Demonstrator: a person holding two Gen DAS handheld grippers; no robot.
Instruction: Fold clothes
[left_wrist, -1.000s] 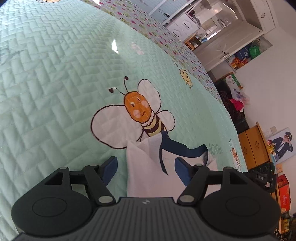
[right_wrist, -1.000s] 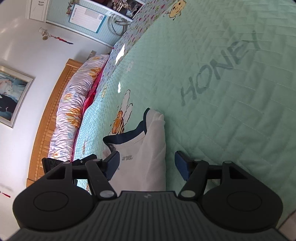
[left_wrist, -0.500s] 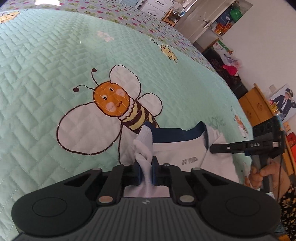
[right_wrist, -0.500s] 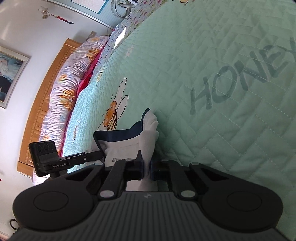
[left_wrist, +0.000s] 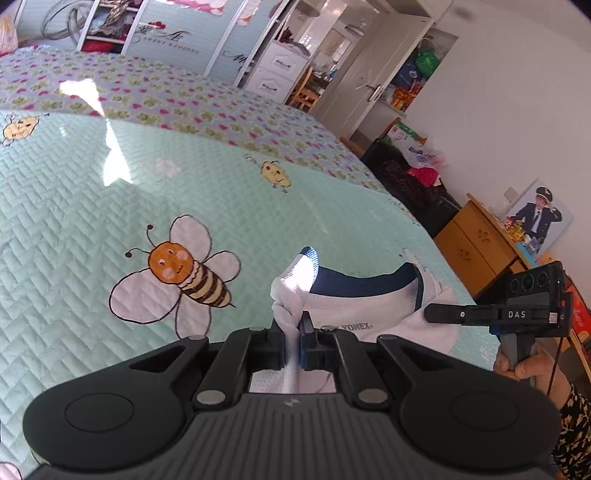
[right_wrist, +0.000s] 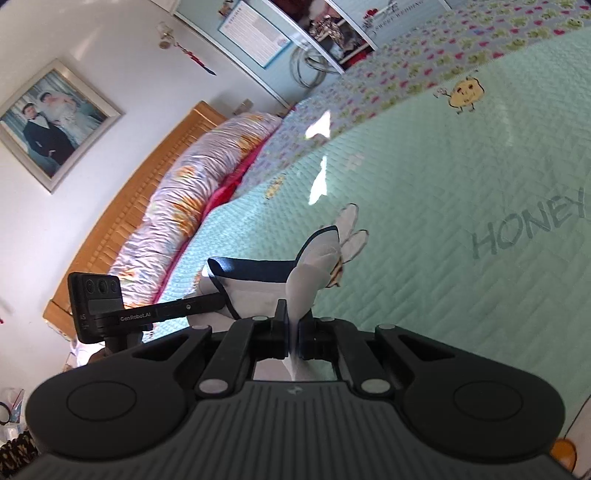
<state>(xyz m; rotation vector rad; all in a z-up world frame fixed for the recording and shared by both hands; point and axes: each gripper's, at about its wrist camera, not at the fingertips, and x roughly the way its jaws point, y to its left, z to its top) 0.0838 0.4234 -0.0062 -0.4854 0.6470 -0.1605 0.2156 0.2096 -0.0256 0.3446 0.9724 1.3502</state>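
Note:
A white T-shirt with a navy collar (left_wrist: 354, 306) is held up above the mint quilted bedspread (left_wrist: 74, 221). My left gripper (left_wrist: 293, 332) is shut on one shoulder of the shirt, the fabric bunched between its blue pads. My right gripper (right_wrist: 292, 328) is shut on the other shoulder; the shirt (right_wrist: 258, 288) stretches between the two. The right gripper also shows in the left wrist view (left_wrist: 524, 314), and the left gripper in the right wrist view (right_wrist: 110, 310). The lower part of the shirt is hidden below the grippers.
A bee print (left_wrist: 181, 273) lies on the bedspread beside the shirt. A rolled floral duvet (right_wrist: 192, 206) lies along the wooden headboard (right_wrist: 122, 221). A wooden cabinet (left_wrist: 476, 243) and a dark pile of clothes (left_wrist: 406, 181) stand past the bed's right edge.
Both grippers went from open around the shirt's shoulders to shut on them, then lifted the shirt off the bedspread and tilted up.

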